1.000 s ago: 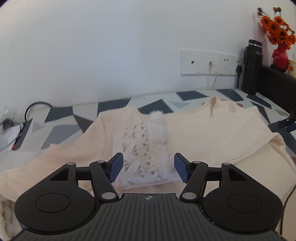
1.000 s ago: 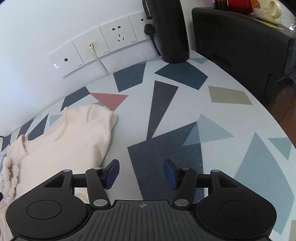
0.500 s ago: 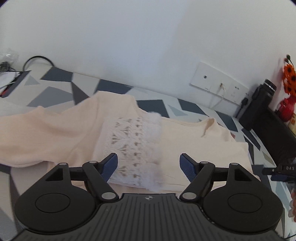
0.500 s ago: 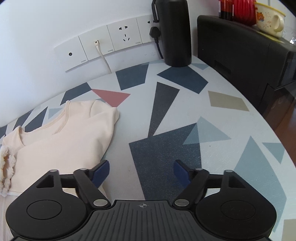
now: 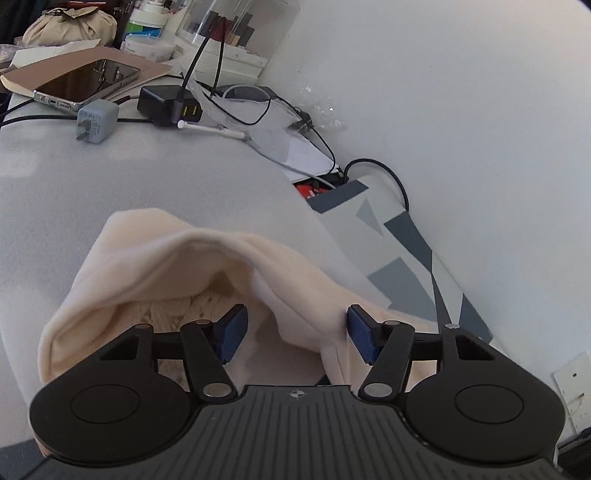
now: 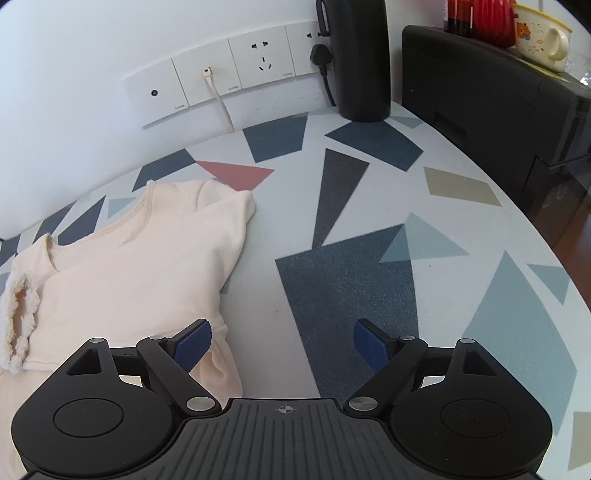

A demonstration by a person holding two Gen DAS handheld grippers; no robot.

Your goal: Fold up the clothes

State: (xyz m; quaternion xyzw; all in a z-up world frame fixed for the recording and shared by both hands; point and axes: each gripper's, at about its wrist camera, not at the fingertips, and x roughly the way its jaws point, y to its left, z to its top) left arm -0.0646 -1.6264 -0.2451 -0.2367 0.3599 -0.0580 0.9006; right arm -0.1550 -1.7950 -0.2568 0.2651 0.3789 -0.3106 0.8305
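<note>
Left hand-held gripper now swung over bunched cream top, wide open, empty.

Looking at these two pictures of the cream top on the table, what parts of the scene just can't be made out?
- Left wrist view: the cream top is bunched up; its lower part is hidden behind the open left claw.
- Right wrist view: the top's near edge runs behind the open right claw, its left side off the picture.
- Right wrist view: the black bottle and red vase are cut off at the top edge.
</note>
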